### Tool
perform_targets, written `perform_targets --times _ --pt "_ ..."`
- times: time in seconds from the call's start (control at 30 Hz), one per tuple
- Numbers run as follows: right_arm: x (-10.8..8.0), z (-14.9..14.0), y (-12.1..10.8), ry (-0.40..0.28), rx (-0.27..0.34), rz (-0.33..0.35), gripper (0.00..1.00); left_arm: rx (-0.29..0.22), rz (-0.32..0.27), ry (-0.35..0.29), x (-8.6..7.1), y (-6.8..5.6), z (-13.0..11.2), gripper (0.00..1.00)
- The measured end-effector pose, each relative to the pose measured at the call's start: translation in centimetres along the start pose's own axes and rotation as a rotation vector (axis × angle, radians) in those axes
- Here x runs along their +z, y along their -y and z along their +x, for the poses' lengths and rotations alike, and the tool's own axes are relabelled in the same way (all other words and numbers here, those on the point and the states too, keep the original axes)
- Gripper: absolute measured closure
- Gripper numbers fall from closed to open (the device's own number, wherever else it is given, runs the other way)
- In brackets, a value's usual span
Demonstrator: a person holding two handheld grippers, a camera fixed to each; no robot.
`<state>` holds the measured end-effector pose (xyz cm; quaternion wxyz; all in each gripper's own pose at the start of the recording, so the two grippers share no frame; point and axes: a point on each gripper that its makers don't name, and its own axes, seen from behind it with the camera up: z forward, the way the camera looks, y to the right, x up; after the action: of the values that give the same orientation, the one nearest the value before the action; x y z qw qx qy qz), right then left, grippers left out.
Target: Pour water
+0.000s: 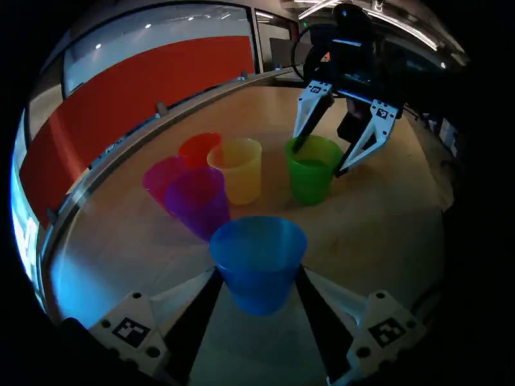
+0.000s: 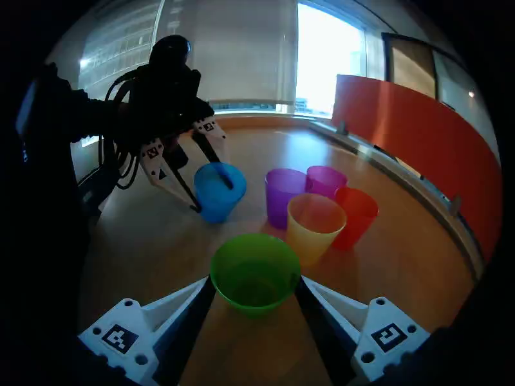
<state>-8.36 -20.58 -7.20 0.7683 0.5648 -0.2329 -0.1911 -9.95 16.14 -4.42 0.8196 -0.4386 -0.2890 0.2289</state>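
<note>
Now left fingers (image 1: 174,299) pinch blue cup (image 1: 257,264) between them; right fingers (image 2: 335,309) likewise pinch green cup (image 2: 254,276)

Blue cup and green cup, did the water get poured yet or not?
Not yet. Done: the left tool sits around the blue cup, and the right tool around the green cup. In hand: both cups stand upright on the table, nothing tipped. Left: lifting one cup and probably pouring it into the other. Whether the tools squeeze yet, I cannot tell.
</note>
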Motion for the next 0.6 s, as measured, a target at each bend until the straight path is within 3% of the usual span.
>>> perform_targets --times 0.6 --pt "-0.1 0.0 0.0 0.003 0.005 -0.005 0.1 0.018 0.013 0.033 -0.1 0.2 -1.5 0.2"
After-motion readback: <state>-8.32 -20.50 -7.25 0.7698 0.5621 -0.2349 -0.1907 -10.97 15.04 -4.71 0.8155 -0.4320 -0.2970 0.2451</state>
